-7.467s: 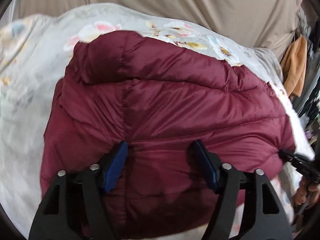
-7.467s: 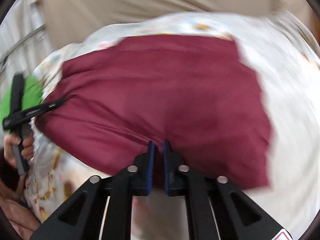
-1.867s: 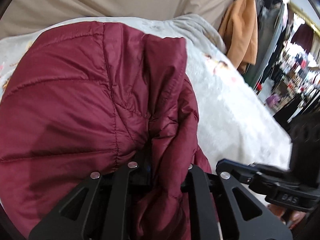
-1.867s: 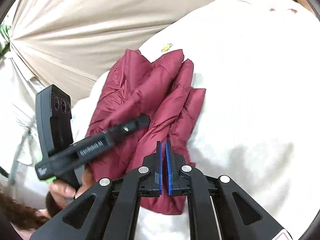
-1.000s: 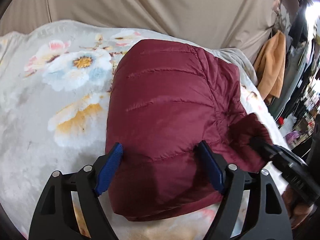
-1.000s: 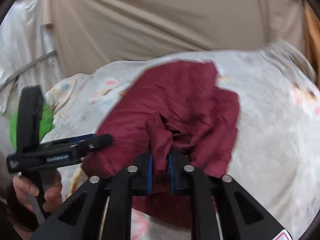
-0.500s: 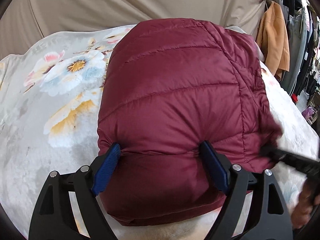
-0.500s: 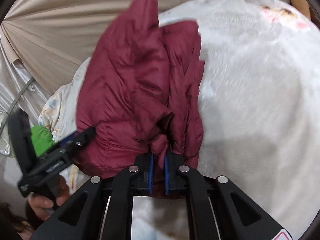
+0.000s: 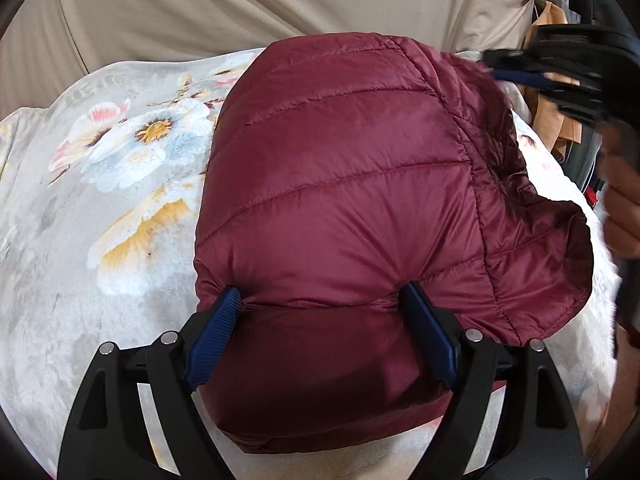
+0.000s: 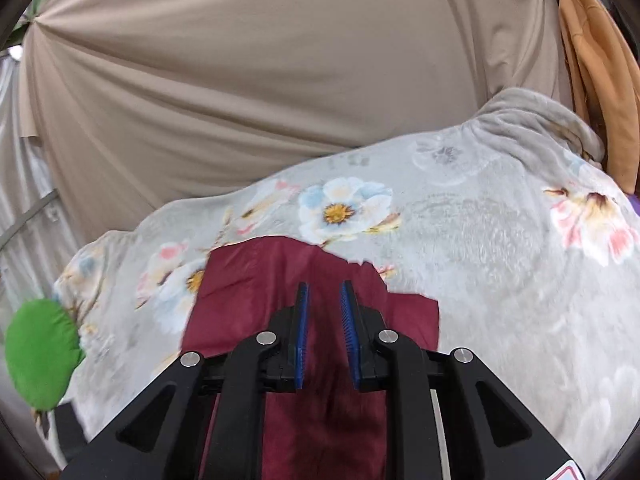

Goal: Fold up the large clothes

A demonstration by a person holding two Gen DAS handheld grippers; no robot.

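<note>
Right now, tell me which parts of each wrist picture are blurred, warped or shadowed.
Left wrist view: the maroon jacket is sharp, the right gripper at upper right is motion-smeared, and a shadow darkens the jacket between the left gripper fingers. Right wrist view: the jacket's edges smear, the floral blanket bulges from fisheye warp, and corners vignette black.

jacket (image 9: 352,216): on blanket (image 9: 100,208)
curtain (image 9: 240,4): behind blanket
left gripper (image 9: 320,328): straddling jacket's near edge

Left hand-held gripper (image 9: 322,312) spread wide, blue pads pressing the near edge of a folded maroon puffer jacket (image 9: 360,184); lying on a floral blanket (image 9: 100,208); right hand-held gripper (image 9: 560,76) blurred above its far corner.
</note>
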